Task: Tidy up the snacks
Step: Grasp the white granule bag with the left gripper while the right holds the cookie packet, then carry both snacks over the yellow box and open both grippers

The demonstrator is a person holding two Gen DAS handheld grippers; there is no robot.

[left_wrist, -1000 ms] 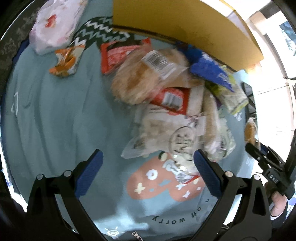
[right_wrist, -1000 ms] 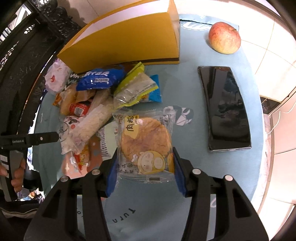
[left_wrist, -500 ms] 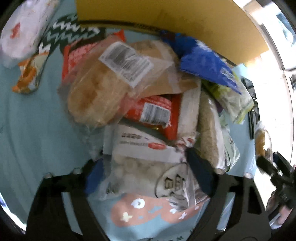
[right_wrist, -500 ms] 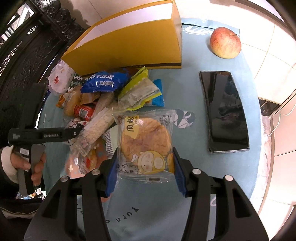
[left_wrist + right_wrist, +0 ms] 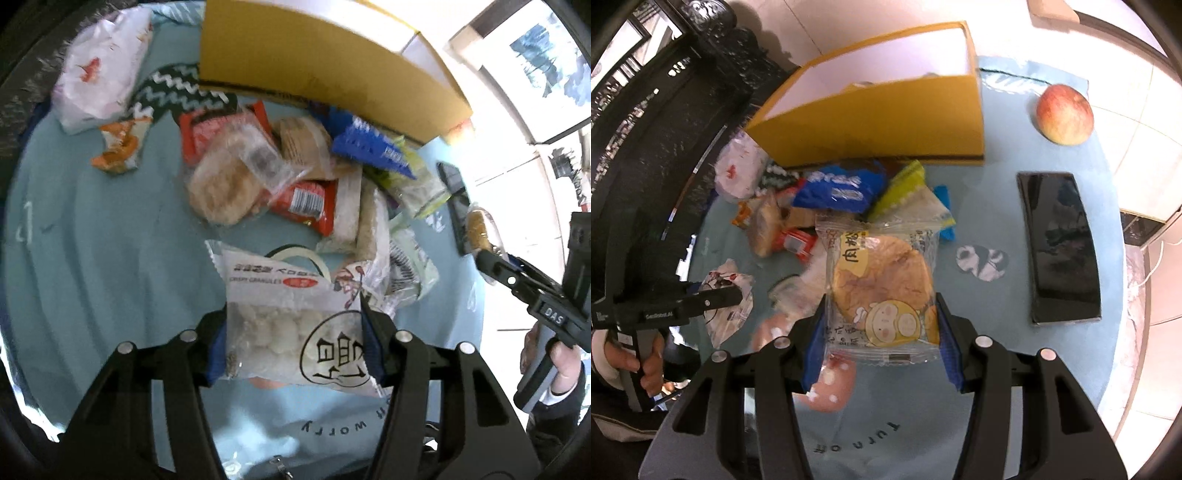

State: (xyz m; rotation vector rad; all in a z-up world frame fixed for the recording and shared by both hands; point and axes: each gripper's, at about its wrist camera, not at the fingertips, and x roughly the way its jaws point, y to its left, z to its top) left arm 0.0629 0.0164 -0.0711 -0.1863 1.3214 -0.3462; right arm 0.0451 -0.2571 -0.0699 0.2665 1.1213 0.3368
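Holding two packets clear of snack pile (image 5: 295, 177), one per tong, so each can go to yellow box (image 5: 879, 122) separately. Left gripper (image 5: 295, 332): jaws closing on white granule packet (image 5: 291, 314), pads on both side edges, packet lifted above blue cloth (image 5: 92, 258). Right gripper (image 5: 877, 343): clamped on clear cookie packet (image 5: 882, 280), gripped low so label faces up. Box stands at cloth's far edge, open top; pile just before it. Apple (image 5: 1063, 112) and phone (image 5: 1060, 247) near right edge, untouched.
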